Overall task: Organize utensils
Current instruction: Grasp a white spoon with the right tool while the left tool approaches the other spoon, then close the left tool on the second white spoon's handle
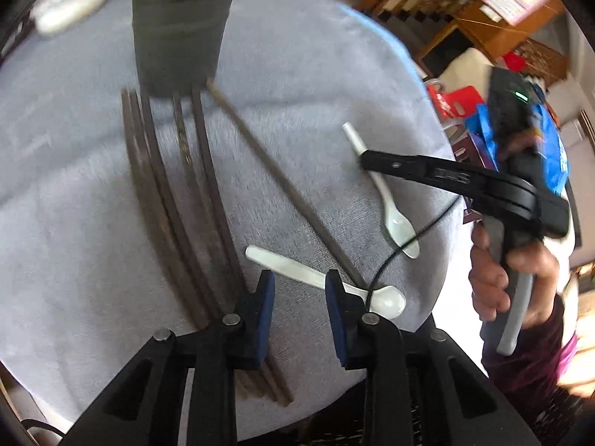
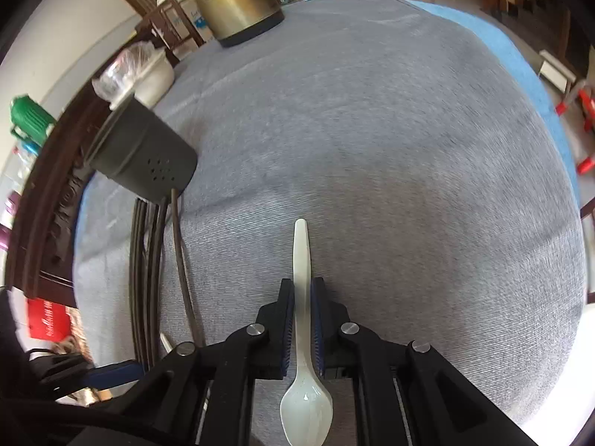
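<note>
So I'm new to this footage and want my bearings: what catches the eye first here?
First, the white spoon clamped by its handle in the right gripper, low over the grey tablecloth. Next, the row of dark chopsticks lying in front of the grey holder, with the open left gripper above a second white spoon at the near edge.

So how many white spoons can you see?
2. One white spoon is pinched between the right gripper fingers, lying on the cloth. The other spoon lies in front of the open left gripper. More may be hidden.
</note>
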{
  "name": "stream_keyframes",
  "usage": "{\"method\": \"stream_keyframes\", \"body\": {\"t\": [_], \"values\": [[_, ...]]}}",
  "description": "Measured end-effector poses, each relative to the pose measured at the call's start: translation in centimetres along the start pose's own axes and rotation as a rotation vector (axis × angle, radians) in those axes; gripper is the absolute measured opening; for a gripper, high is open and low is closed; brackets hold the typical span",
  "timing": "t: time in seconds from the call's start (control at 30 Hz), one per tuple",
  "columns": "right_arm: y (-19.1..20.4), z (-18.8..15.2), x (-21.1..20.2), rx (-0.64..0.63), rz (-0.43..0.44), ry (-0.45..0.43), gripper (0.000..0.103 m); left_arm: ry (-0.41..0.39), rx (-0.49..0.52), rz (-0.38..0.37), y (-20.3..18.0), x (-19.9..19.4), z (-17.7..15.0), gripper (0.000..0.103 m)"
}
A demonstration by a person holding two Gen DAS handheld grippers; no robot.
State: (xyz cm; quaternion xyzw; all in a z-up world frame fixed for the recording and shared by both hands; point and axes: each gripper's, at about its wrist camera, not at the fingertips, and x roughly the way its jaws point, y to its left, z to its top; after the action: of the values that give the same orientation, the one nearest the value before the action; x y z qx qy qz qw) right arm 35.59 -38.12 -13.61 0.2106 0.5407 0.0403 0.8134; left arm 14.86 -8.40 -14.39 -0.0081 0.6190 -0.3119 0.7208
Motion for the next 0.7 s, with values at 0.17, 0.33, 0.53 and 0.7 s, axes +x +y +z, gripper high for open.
{"method": "stream_keyframes", "body": {"t": [0.17,0.33,0.53,0.7], "values": [[-0.1,-0.1,-0.6,-0.018,0.016,-0.012,0.011,0.052,-0.11,-0.021,0.4,1.8,0.9,0.026],[-0.4,-0.4,-1.0,-0.027,0.033,-0.01,0.011,0.079,-0.231,-0.032,1.4,1.7,1.3,0.026],[0.4,-0.1,-0.8,-0.068,0.0,0.011,0.011,0.086,-0.333,-0.06,2.5,1.3,1.7,0.037],[1.3,1.1,-0.1,-0.066,-0.033,0.048,0.014,0.074,-0.404,-0.055,3.6,0.7,2.9,0.037]]}}
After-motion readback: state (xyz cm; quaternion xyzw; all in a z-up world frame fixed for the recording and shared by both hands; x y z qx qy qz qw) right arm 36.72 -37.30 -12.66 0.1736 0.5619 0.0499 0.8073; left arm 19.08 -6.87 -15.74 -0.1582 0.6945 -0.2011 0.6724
